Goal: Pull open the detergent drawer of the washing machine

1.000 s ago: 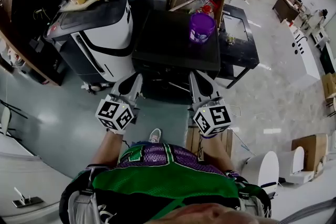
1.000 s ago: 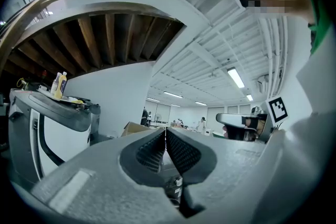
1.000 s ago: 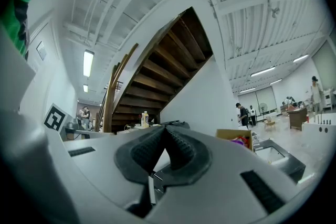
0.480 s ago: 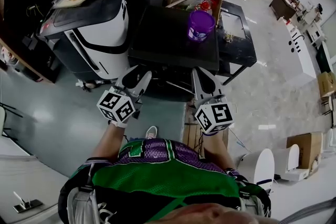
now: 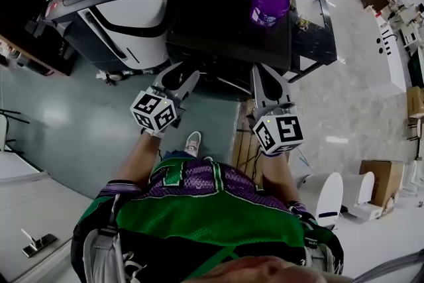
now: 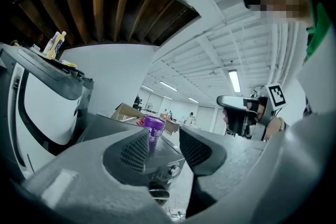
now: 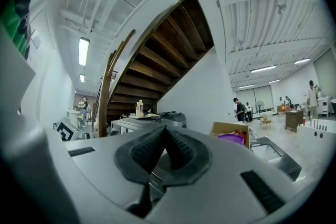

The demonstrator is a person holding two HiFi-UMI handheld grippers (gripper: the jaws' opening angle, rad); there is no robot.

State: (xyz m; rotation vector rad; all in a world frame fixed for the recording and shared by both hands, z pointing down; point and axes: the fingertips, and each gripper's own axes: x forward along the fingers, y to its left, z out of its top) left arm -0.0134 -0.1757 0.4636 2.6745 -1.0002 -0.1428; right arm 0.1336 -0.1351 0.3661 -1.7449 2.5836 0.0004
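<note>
Left gripper [image 6: 164,136]: jaws part open and have just been opening. Nothing sits between the pads; only the far purple tub [image 6: 154,124] shows through the gap.

Right gripper [image 7: 164,131]: jaws closed tip to tip, empty.

Both grippers point level at the washing machine [image 5: 222,23], dark-topped, at 12 o'clock in the head view. The tub stands on its top toward 1 o'clock.

The front control strip with its knob [image 6: 172,170] shows just below the left jaws. The detergent drawer is not made out. I judge it shut and set in that strip, probably left of the knob behind the left jaw. It should slide out along the 12-to-6 line, toward the person. The left gripper is open and looks nearer, so it likely takes the pull.
</note>
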